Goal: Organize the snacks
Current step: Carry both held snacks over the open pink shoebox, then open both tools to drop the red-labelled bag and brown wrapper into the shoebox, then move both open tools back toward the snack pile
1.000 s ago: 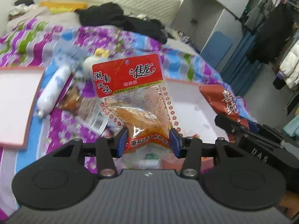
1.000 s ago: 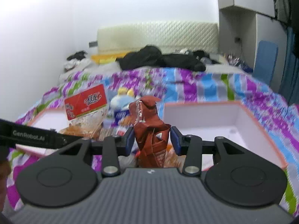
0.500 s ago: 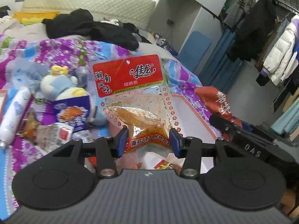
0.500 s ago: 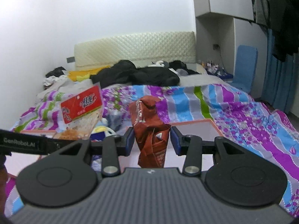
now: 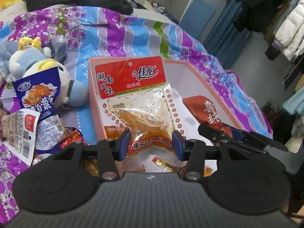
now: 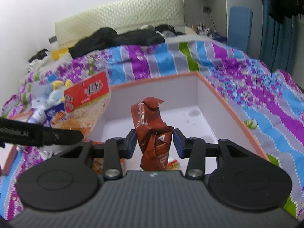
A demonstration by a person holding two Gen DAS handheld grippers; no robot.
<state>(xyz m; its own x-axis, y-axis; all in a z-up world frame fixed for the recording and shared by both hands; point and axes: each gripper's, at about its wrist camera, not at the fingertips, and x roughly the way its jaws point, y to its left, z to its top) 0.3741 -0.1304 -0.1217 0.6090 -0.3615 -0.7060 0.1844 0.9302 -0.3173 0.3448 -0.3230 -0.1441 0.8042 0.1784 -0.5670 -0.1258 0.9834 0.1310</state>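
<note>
My left gripper (image 5: 151, 144) is shut on a clear snack bag with a red header (image 5: 133, 87) and holds it over the near left corner of an open white box with an orange rim (image 5: 209, 83). My right gripper (image 6: 154, 142) is shut on a crumpled brown-red snack bag (image 6: 152, 131) and holds it over the same box (image 6: 218, 98). The red-header bag also shows in the right wrist view (image 6: 87, 93), at left. The brown bag (image 5: 207, 110) shows in the left wrist view, at right.
Loose snack packets (image 5: 38, 102) and a plush toy (image 5: 34, 64) lie on the striped bedspread (image 5: 117, 30) left of the box. Dark clothes (image 6: 117, 38) lie at the bed's head. A second box edge (image 6: 9, 152) is at far left. Hanging clothes (image 5: 285, 19) are at right.
Both grippers have moved right and down with their bags, from over the snack pile to over the open box. Both grips are unchanged.
</note>
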